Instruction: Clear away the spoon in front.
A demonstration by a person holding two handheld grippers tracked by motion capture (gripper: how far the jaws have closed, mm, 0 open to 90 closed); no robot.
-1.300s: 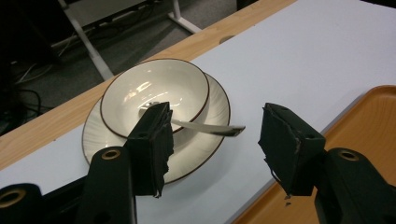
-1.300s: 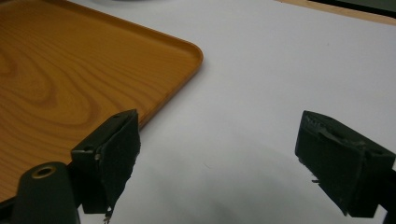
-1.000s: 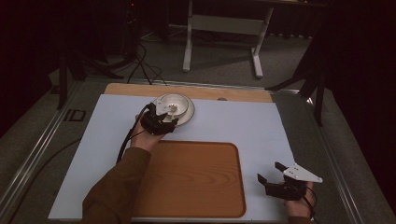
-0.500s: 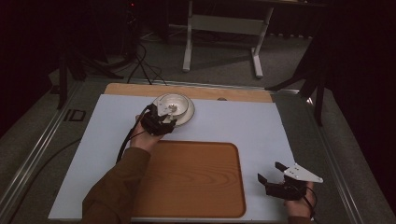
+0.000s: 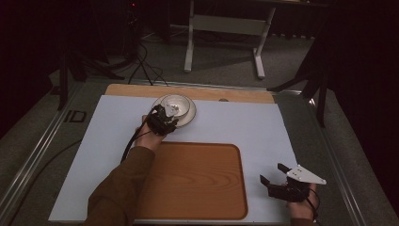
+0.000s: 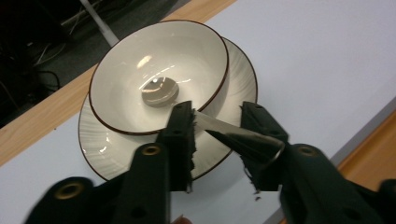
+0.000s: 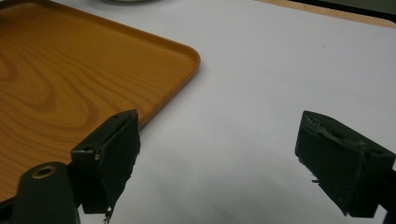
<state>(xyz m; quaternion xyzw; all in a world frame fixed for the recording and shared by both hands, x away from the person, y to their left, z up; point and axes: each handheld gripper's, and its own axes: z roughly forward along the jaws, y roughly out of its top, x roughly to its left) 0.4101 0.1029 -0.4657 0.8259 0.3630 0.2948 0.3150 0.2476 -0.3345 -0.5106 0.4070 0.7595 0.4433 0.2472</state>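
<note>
Left tool [image 6: 217, 135] pinches a shiny spoon handle [image 6: 233, 133] over glossy round bowl [image 6: 159, 77].

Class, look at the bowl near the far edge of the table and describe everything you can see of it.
The bowl is cream-white and glossy, ceramic by its look, with a thin dark brown rim. It stands upright on a matching ribbed plate on the white mat, beyond the wooden tray. A spoon lies with its head in the bowl's bottom and its metal handle crossing the near rim, between the jaws of the left gripper.
</note>
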